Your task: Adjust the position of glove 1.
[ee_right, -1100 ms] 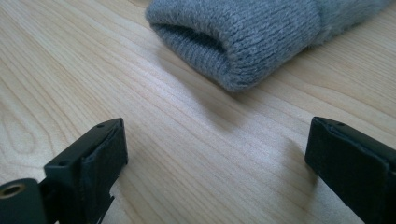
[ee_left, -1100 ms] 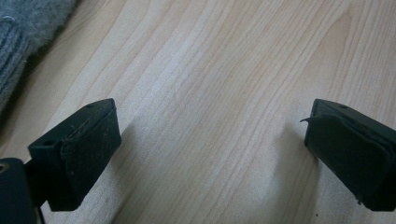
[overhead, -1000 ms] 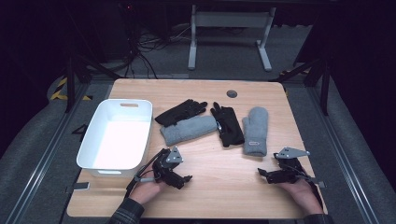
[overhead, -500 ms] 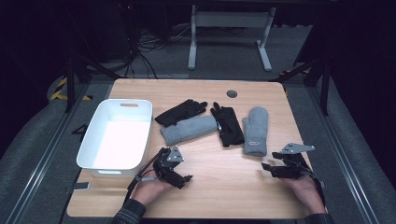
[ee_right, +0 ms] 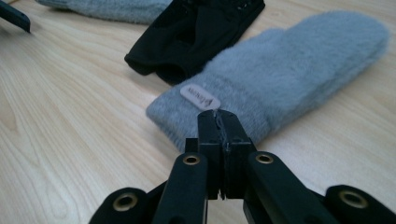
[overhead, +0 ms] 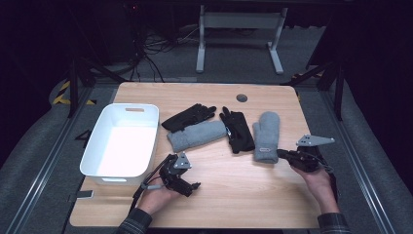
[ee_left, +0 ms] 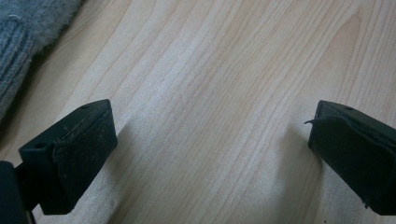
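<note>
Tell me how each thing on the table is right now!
White bin: upright, nothing inside.
Grey mitten: flat, by the right claw.
Other grey mitten: flat.
Black gloves: flat.
Left claw: open over bare wood.
Right claw: shut, holding nothing, pointing at the mitten's cuff.

Just beyond the black fingers (ee_right: 219, 135) lies a grey mitten (ee_right: 289, 70) with a pale tag; beside it a black glove (ee_right: 196, 32), on a light wood-grain surface (ee_right: 70, 121).
</note>
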The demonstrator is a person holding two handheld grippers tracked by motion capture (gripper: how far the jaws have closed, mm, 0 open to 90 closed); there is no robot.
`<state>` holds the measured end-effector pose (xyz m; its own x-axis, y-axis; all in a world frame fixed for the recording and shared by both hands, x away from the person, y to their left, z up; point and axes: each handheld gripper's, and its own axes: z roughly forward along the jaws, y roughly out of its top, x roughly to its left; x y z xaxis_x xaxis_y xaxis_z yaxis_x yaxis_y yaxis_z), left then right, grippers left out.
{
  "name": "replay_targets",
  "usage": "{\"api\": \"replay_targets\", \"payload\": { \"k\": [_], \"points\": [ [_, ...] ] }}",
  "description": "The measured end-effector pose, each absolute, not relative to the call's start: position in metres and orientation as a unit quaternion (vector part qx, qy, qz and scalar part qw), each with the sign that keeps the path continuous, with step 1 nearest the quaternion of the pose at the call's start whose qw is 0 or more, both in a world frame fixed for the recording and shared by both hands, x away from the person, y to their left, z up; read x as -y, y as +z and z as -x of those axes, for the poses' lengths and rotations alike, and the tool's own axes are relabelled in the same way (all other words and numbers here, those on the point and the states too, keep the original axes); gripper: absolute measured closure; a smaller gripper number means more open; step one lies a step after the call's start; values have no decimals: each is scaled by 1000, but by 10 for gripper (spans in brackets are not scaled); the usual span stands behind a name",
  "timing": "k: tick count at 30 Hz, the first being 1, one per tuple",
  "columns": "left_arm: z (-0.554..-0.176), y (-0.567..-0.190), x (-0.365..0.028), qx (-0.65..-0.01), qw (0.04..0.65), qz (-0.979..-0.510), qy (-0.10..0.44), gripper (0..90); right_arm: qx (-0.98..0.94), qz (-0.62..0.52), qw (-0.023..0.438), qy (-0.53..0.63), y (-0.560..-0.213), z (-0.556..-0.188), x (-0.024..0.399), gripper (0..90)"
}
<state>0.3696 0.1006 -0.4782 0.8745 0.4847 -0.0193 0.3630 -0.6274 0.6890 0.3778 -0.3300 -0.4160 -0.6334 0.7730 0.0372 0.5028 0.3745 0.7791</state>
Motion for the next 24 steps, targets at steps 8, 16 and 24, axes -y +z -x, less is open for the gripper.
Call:
{"api": "replay_targets", "payload": {
  "k": [8, 16, 24],
  "points": [
    [-370, -478, -100, -236, 360, -899, 85, 4, -816, -390, 159, 397, -414, -398, 326, 900],
    [-370, -478, -100, -236, 360, -899, 85, 4, -816, -394, 161, 391, -419, -418, 323, 900],
    [-370, -478, -100, -235, 360, -899, 84, 4, -836, -391, 155, 351, -435, -427, 315, 900]
  ]
}}
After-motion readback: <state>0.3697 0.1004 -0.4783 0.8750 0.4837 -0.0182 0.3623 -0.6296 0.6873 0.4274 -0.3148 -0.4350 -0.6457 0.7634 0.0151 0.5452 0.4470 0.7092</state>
